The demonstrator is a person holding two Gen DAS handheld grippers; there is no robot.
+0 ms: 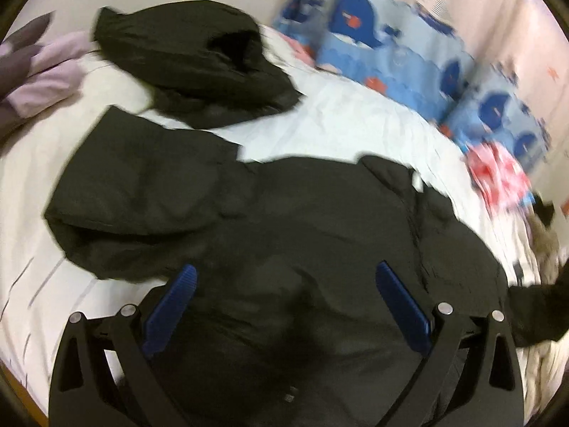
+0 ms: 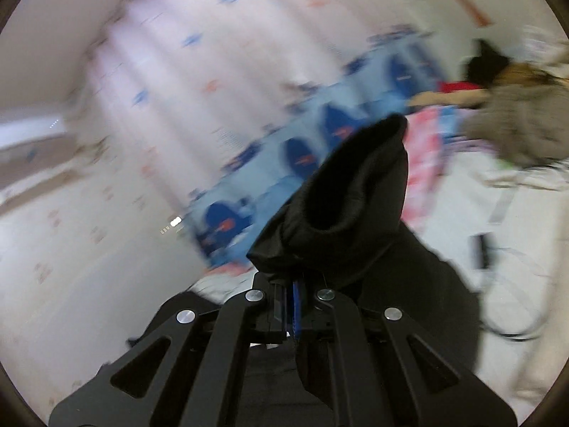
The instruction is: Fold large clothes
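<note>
A large black padded jacket [image 1: 302,242] lies spread on the white bed sheet [image 1: 341,121], one sleeve [image 1: 135,192] folded out to the left and its hood [image 1: 192,60] at the far side. My left gripper [image 1: 284,277] is open and hovers just above the jacket's body, blue fingers [image 1: 170,306] wide apart. My right gripper [image 2: 290,302] is shut on the jacket's other sleeve [image 2: 352,195] and holds its cuff lifted in the air. The right wrist view is blurred.
Blue whale-print cushions [image 1: 384,46] line the far edge of the bed against a pale curtain [image 1: 498,10]. Purple clothes [image 1: 42,71] lie at the left. A red and pink item [image 1: 498,178] and a grey-brown garment [image 2: 519,124] lie at the right.
</note>
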